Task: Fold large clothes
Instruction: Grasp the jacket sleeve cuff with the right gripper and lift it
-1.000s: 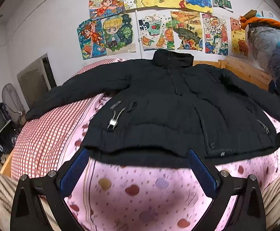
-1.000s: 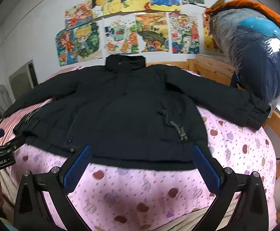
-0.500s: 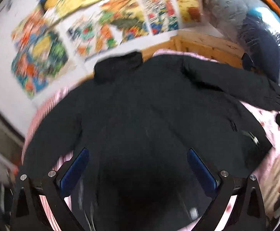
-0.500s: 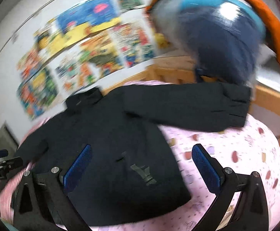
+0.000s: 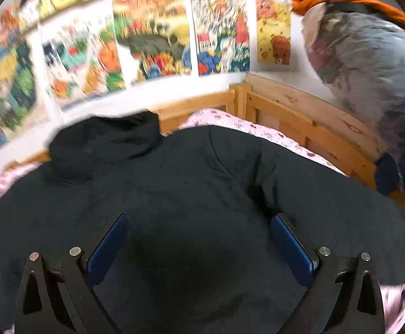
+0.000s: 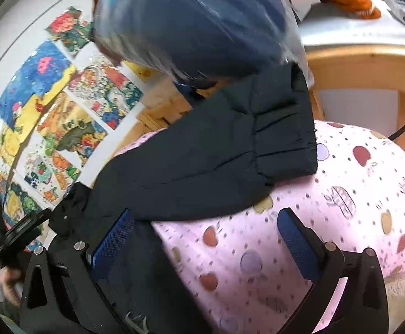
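A large black padded jacket lies spread flat on a pink spotted bedsheet. In the left wrist view its collar points at the wall and my left gripper hovers open over the jacket's upper body, holding nothing. In the right wrist view the jacket's right sleeve stretches toward the bed's corner, with its cuff on the sheet. My right gripper is open and empty, just short of the sleeve's lower edge, its left finger over the jacket body.
A wooden bed frame runs along the wall, which is covered with colourful drawings. A big plastic-wrapped bundle stands at the bed's far right corner, beside the cuff. The left gripper also shows at the left edge of the right wrist view.
Both grippers moved forward from the jacket's hem. The left one went up over the body toward the collar. The right one swung right toward the sleeve and cuff. Both stayed open.
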